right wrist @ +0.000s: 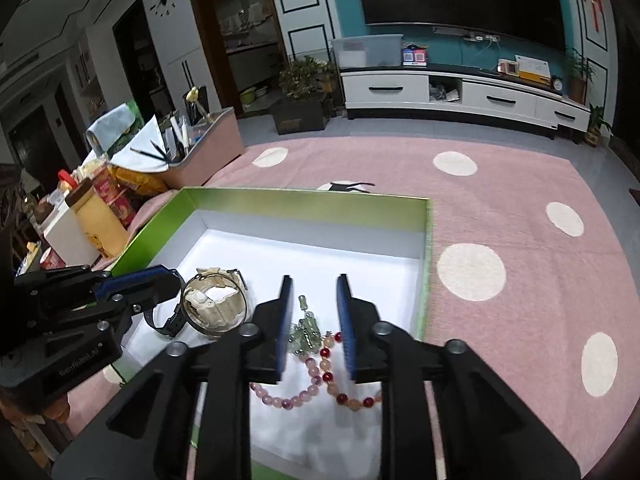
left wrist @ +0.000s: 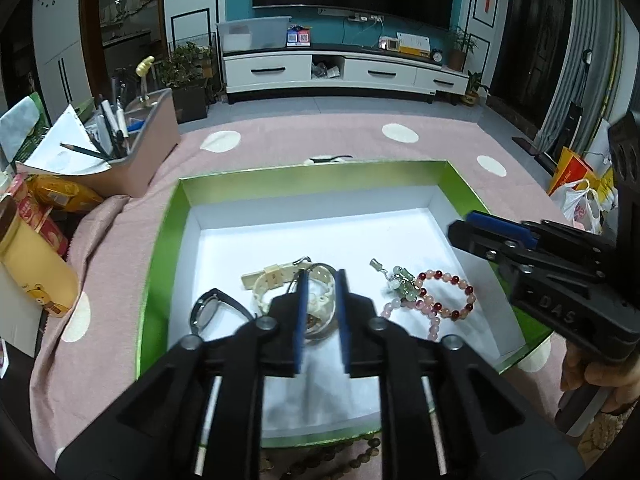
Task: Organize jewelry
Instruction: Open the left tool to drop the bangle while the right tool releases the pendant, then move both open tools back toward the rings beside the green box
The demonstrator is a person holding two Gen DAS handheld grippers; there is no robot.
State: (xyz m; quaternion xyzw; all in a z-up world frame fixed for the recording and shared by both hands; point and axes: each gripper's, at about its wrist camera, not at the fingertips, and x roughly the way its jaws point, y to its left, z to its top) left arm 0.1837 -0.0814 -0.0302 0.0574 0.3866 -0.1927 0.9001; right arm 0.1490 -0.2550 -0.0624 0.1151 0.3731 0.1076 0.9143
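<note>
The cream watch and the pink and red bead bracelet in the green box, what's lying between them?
Just bare white box floor. The left wrist view shows the cream watch apart from the jade-green charm, which rests against the bead bracelet.

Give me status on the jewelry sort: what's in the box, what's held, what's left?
Done: the green box already holds a dark watch, a cream-strap watch, a jade charm and pink-and-red bead bracelets.
In hand: nothing. Left gripper and right gripper both stand open above those pieces, fingers clear.
Left: a brown bead strand lies outside the box's near edge.
</note>
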